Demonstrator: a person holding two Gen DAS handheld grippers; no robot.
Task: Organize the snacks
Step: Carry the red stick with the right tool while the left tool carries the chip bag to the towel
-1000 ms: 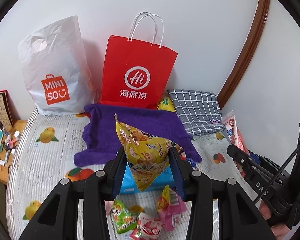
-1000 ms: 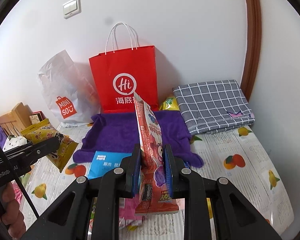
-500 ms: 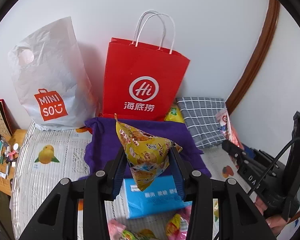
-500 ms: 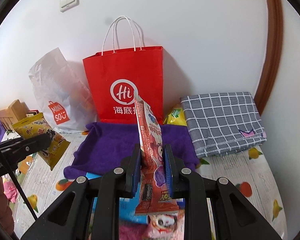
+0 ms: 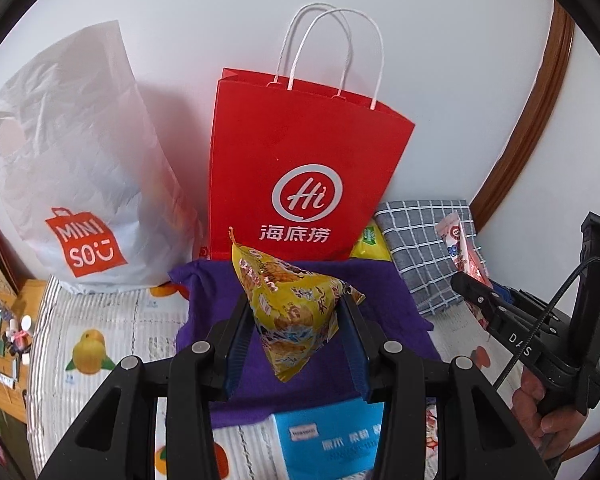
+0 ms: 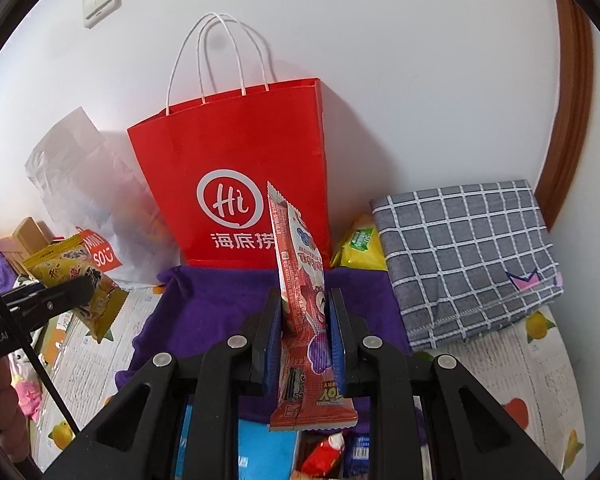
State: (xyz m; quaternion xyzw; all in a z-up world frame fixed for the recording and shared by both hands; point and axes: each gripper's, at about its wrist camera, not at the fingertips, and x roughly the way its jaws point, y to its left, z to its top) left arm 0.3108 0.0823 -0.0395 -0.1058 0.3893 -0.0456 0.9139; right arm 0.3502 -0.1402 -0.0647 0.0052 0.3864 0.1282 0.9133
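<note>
Two grippers were seen, each carried in a person's hand and each pinching a snack. Nearest in the left wrist view, the left gripper (image 5: 296, 344) was pressed against the sides of a puffy yellow snack bag (image 5: 292, 312), held corner-down above a purple towel (image 5: 380, 292). In the right wrist view, the right gripper (image 6: 304, 336) was clamped on a flat red snack packet (image 6: 302, 304), held upright on its edge. Below both, a blue pack (image 5: 332, 444) and a few small loose snacks (image 6: 324, 452) were lying on a fruit-printed cover (image 5: 100, 320).

Farther back, a folded grey checked cloth (image 6: 468, 256) was lying to the right, with a yellow-green packet (image 6: 360, 244) tucked beside it. Against the wall, a red paper bag (image 6: 236, 152) with white handles was standing upright, and a white plastic bag (image 5: 72, 160) was slumped to its left.

If the red bag was the goal, which could only be guessed, its mouth looked narrow and unsupported; it might be tipped or folded shut by a snack pushed against the rim. The puffy bag might be squeezed out of its grip, since only its tapered lower part was held.
</note>
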